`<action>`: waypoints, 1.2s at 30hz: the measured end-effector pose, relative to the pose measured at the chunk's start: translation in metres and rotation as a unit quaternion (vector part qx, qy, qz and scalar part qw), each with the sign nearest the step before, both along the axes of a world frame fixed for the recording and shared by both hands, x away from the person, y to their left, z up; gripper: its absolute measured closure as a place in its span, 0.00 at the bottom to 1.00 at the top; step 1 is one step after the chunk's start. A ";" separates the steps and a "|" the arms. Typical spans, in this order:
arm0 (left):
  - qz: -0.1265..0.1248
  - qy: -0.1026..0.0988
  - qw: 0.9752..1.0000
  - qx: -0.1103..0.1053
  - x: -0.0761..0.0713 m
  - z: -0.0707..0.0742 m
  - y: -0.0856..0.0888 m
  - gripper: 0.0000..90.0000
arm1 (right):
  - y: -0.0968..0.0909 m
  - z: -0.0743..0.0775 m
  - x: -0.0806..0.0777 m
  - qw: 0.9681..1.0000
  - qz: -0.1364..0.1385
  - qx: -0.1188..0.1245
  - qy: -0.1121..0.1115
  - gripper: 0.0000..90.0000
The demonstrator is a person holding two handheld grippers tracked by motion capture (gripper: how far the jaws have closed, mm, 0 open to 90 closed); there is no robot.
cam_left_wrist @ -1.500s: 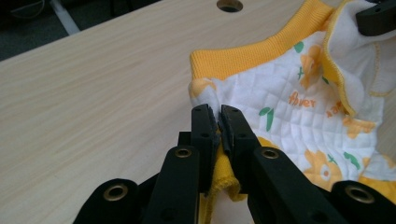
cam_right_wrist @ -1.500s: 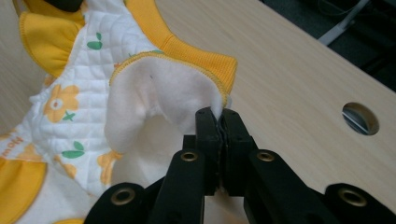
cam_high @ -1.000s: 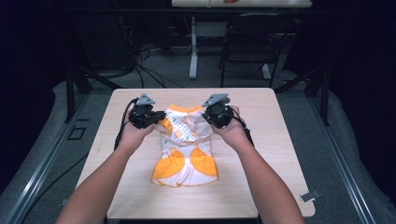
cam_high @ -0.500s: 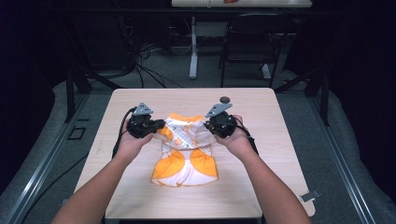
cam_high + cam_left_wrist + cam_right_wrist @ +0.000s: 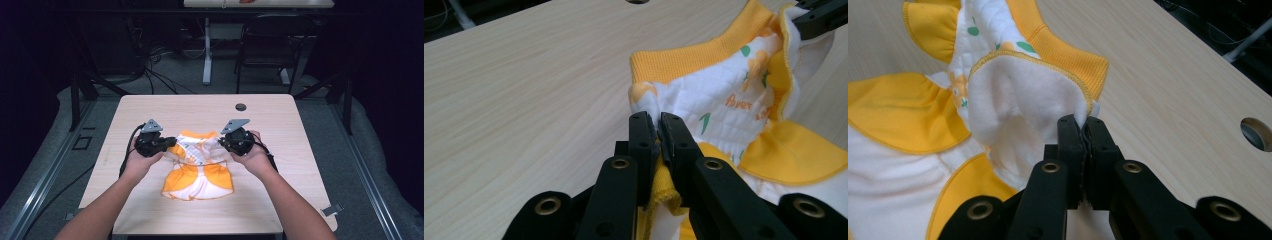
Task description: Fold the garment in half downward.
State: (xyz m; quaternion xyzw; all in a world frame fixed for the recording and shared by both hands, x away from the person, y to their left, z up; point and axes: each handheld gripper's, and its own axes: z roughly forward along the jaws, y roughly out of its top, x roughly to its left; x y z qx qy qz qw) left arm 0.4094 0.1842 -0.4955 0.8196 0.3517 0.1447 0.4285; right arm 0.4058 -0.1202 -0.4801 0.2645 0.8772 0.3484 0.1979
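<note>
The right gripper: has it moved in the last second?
Yes. In the high view the right gripper, shut on the garment, has come toward the person, away from the table's hole.

A: We see a small garment (image 5: 199, 170) in white and orange-yellow, lying near the middle of the light, pale-grained wooden desk (image 5: 280, 200).

B: We agree. In the left gripper view its white quilted cloth carries small green leaf marks, orange shapes and an orange printed word (image 5: 739, 104). The ribbed band (image 5: 694, 57) facing the desk's far edge is plain orange-yellow.

A: In the right gripper view we find the inside fleecy and plain white (image 5: 1023, 100), edged with yellow stitching.

B: We note both grippers, left (image 5: 169, 145) and right (image 5: 222, 143), are black, each topped by a grey plate. A dark round hole (image 5: 241, 106) sits near the desk's far edge.
</note>
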 end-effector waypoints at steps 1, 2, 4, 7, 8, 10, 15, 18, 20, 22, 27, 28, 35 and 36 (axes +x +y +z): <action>0.000 0.000 1.000 0.000 0.000 0.000 0.000 0.94 | 0.000 0.000 0.000 1.000 0.000 0.000 0.000 0.97; -0.002 0.002 1.000 0.002 -0.002 -0.001 0.000 0.94 | 0.000 -0.004 -0.002 1.000 -0.001 0.000 0.004 0.97; -0.005 0.003 1.000 0.002 -0.005 -0.004 -0.001 0.94 | 0.000 -0.006 -0.004 1.000 0.003 -0.006 0.004 0.97; -0.006 0.006 1.000 0.000 -0.008 -0.008 0.000 0.94 | -0.001 -0.010 -0.007 1.000 0.001 0.002 0.008 0.97; -0.006 0.012 1.000 -0.004 -0.010 -0.012 0.002 0.94 | -0.001 -0.012 -0.009 1.000 0.003 0.002 0.011 0.97; -0.007 0.013 1.000 -0.004 -0.012 -0.014 0.002 0.94 | 0.000 -0.014 -0.010 1.000 0.004 0.000 0.011 0.97; -0.008 0.022 1.000 -0.008 -0.018 -0.024 0.005 0.94 | 0.001 -0.018 -0.017 1.000 0.010 0.002 0.013 0.97; -0.011 0.030 0.999 -0.013 -0.022 -0.031 0.006 0.94 | 0.000 -0.026 -0.021 1.000 0.013 0.003 0.020 0.97; -0.013 0.036 0.999 -0.016 -0.025 -0.036 0.005 0.94 | -0.001 -0.031 -0.023 1.000 0.013 0.003 0.026 0.97; -0.011 0.040 0.999 -0.019 -0.027 -0.037 0.005 0.94 | -0.001 -0.035 -0.026 0.999 0.012 0.007 0.033 0.97; -0.020 0.048 0.998 -0.016 -0.035 -0.046 0.003 0.93 | -0.005 -0.045 -0.033 0.999 0.014 0.015 0.045 0.96; -0.023 0.050 0.998 -0.014 -0.036 -0.047 0.003 0.93 | -0.006 -0.047 -0.035 0.999 0.012 0.020 0.047 0.96; -0.021 0.058 0.998 -0.021 -0.042 -0.052 0.003 0.92 | -0.009 -0.051 -0.041 0.997 0.012 0.038 0.060 0.91; -0.019 0.058 0.998 -0.025 -0.042 -0.050 0.003 0.91 | -0.010 -0.050 -0.041 0.997 0.012 0.040 0.061 0.90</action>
